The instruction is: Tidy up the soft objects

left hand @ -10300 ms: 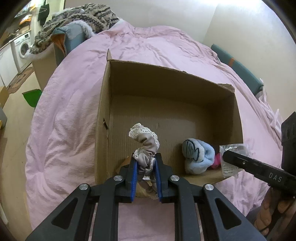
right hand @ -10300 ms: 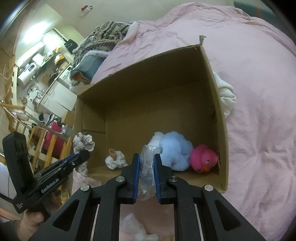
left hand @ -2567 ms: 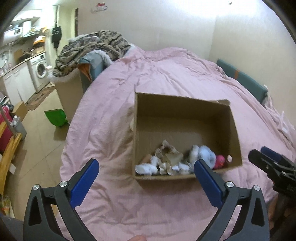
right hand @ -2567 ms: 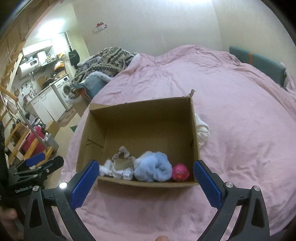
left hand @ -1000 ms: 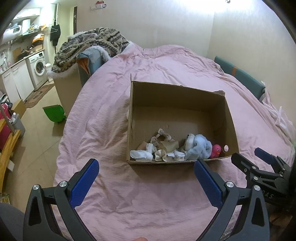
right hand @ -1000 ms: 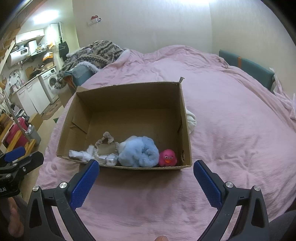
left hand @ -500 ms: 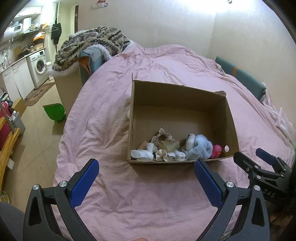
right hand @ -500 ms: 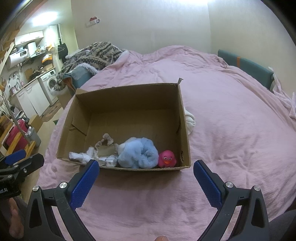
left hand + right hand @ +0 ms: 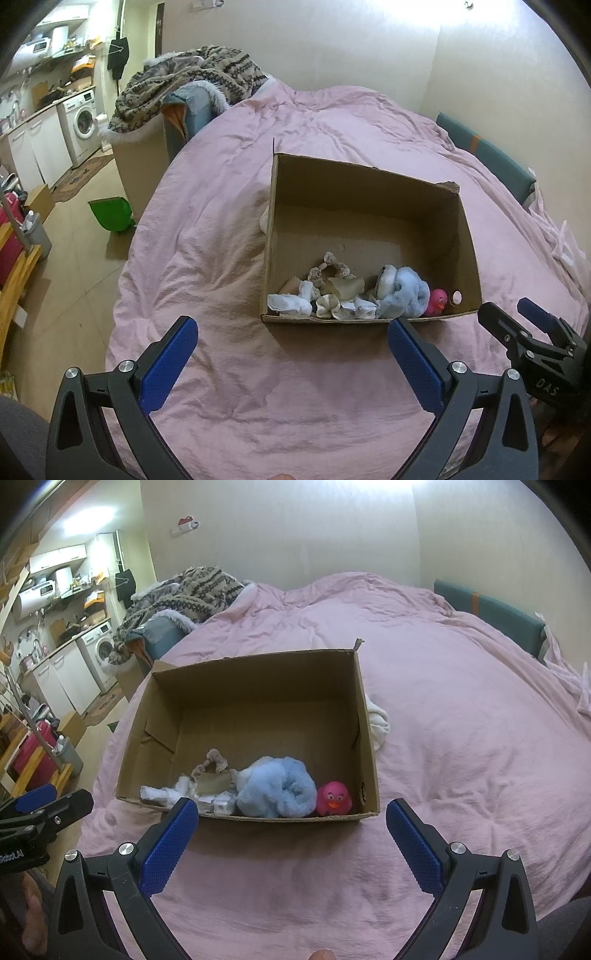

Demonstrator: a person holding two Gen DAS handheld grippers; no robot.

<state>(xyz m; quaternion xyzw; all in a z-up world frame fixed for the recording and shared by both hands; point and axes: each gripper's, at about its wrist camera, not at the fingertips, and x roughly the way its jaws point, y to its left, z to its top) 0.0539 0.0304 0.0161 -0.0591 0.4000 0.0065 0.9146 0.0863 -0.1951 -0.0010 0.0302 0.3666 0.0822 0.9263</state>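
Both the left gripper (image 9: 291, 354) and the right gripper (image 9: 291, 834) hang spread and empty, with the cardboard box (image 9: 364, 716) of soft objects just ahead; only the white cloth (image 9: 378, 722) beyond its far-right wall seems left, best approached over the box's rim.

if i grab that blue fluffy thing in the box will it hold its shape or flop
Likely flop: the blue plush looks curled on itself, with soft folds and no stiff frame. Probably light for its bulk, given the airy pile. It touches the pink duck, so lifting it may nudge the duck. Both tongs are open now.
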